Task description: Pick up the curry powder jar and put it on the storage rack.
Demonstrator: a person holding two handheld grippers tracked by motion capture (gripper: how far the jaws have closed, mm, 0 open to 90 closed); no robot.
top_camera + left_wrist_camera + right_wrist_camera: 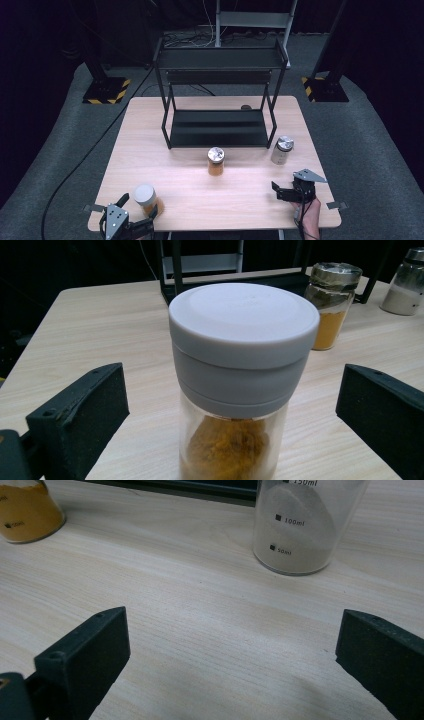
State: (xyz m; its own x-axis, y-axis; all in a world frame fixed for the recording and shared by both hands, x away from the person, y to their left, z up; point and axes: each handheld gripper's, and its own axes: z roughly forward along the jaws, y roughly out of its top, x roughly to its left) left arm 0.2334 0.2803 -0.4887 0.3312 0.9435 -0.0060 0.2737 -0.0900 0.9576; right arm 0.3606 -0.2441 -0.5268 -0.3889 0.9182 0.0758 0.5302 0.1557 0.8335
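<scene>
The left claw [232,410] is gaping wide around a jar [240,385] of orange powder with a grey lid, its jaws clear of the glass on both sides. The jar is standing upright near the desk's [190,170] front left corner. The right claw [232,660] is also spreading open, holding nothing, facing a jar of pale powder [302,525].

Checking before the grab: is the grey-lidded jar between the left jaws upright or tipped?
Upright. The jar stands on the table, its grey lid on top, jaws open either side.
</scene>
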